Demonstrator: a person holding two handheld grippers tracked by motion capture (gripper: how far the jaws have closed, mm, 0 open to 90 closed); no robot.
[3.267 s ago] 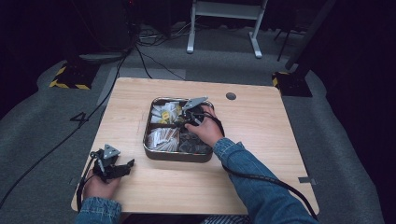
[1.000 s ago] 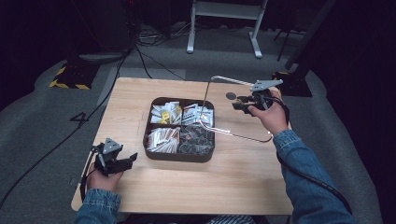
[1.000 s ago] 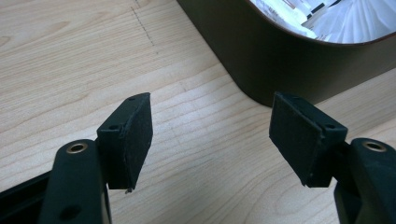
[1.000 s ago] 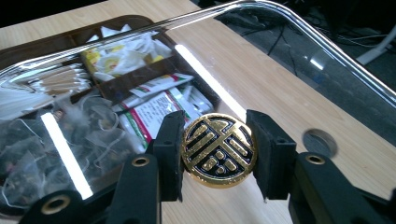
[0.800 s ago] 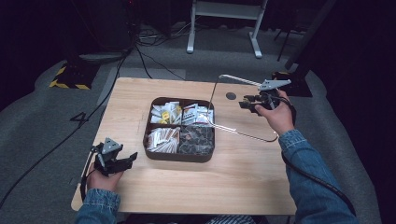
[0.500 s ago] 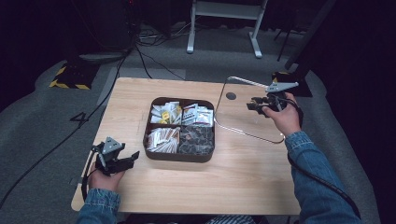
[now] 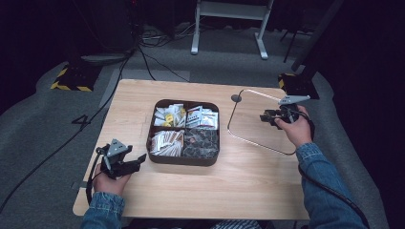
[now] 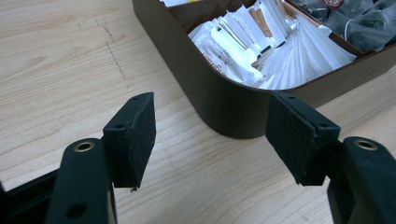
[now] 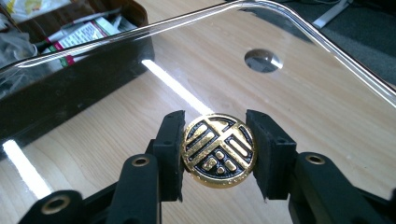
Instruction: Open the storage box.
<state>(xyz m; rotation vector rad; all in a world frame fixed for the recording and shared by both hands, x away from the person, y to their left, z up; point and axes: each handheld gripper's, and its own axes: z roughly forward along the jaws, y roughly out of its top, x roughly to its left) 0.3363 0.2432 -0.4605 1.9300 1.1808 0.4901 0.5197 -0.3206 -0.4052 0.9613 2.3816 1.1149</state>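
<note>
Right tool [image 7: 266,117] was clamped on the gold-and-black knob [image 9: 218,150] of a clear lid [image 7: 258,121]; both pads pressed the knob's sides in the right gripper view. The lid was off the box [image 7: 184,160] and well to its right, held tilted above the tabletop [image 7: 200,191]. Its lower edge may have been touching the wood, but the high view was too coarse to settle that. Through the lid, the right gripper view showed the box's dark wall and a round grey hole [image 9: 263,60] in the tabletop beyond the knob.

Box: brown, rounded corners, four compartments, sitting near the tabletop's middle and uncovered.
- Far-left compartment: yellow and white packets [image 7: 168,115].
- Far-right compartment: white packets [image 7: 203,116].
- Near-left compartment: white sachets [image 8: 261,51] standing on edge, packed close.
- Near-right compartment: dark wrapped packets [image 7: 200,142].

Left tool [image 8: 212,133] rested on the tabletop just left of the box's near-left corner. Its jaws stood wide with nothing held between them, pointing at the box's rounded corner, with the pads clear of the wall. The left hand [image 7: 110,179] gripped it at the tabletop's near edge. The right hand [image 7: 296,129] was to the right of the box, sleeve in blue denim.
</note>
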